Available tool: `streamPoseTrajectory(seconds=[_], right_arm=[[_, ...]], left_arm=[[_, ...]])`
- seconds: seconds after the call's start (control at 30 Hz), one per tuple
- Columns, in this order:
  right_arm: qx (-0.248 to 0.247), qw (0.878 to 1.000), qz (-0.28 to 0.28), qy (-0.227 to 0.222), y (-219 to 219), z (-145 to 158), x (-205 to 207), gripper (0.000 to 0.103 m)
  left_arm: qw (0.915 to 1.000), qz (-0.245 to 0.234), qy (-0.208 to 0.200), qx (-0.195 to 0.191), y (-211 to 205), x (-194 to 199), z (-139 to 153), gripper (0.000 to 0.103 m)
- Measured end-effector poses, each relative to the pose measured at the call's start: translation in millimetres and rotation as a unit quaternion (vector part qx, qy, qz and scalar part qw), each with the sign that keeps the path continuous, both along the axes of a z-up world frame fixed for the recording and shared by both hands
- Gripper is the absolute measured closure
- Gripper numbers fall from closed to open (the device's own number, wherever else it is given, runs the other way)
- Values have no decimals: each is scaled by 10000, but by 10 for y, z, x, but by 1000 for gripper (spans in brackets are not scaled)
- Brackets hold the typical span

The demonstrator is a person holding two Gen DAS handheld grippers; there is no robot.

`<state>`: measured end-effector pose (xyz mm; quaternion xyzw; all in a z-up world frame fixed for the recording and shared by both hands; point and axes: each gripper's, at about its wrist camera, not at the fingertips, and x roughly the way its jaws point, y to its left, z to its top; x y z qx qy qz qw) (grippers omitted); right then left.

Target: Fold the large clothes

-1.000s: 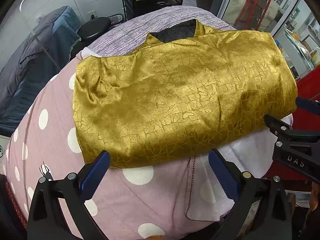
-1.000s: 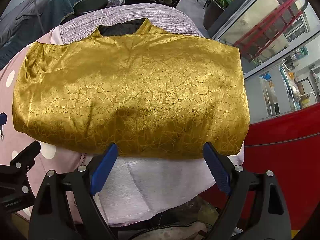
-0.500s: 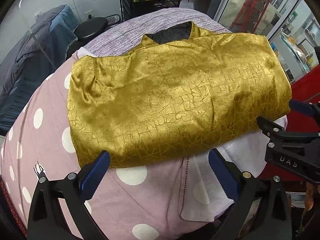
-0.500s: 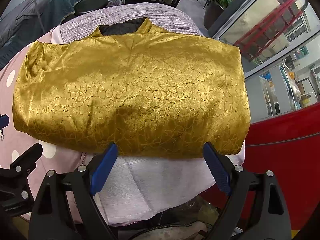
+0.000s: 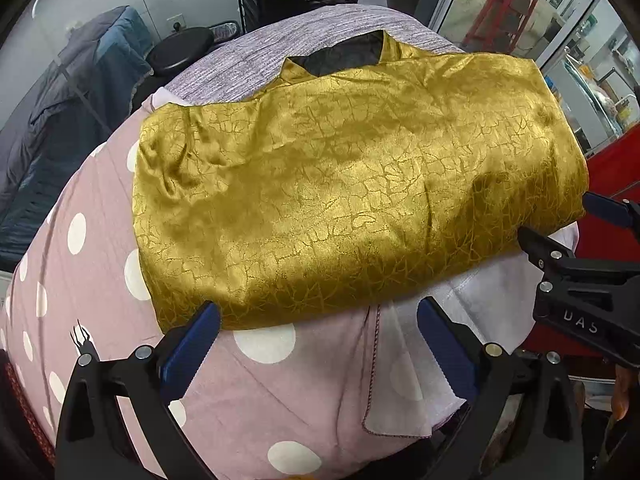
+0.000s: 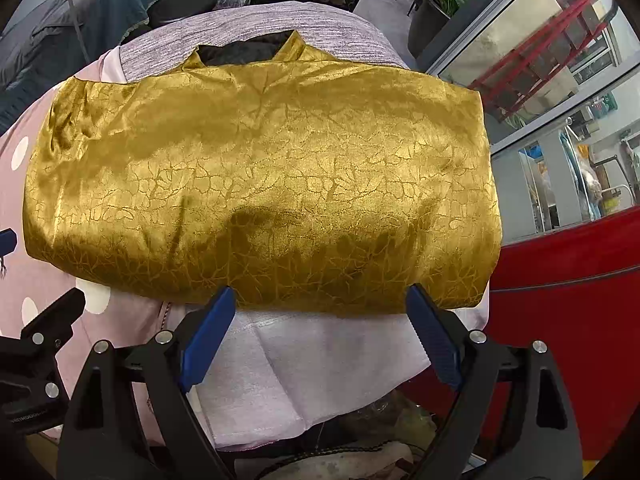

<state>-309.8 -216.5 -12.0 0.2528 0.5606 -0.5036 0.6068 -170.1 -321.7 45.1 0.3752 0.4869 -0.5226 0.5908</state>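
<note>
At the near hem of the folded gold garment (image 5: pixel 352 192), my left gripper (image 5: pixel 320 336) and right gripper (image 6: pixel 320 312) both gape wide, empty, tips just beside the cloth.

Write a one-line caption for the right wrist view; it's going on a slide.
Open right gripper poised at the near edge of a folded gold garment lying on a pink polka-dot cover.

Glossy crackle-patterned gold satin garment (image 5: pixel 352 200) lies on matt polka-dot cotton sheet (image 5: pixel 96 264).
</note>
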Motion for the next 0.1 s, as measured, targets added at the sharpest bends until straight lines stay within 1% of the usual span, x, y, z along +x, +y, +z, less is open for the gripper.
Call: streamPoseTrajectory(seconds=[0.1], right_arm=[[6,10000,12,-5,5,1,7,17]], left_arm=[[10000,-28,-3,-15,5,-12,8,6]])
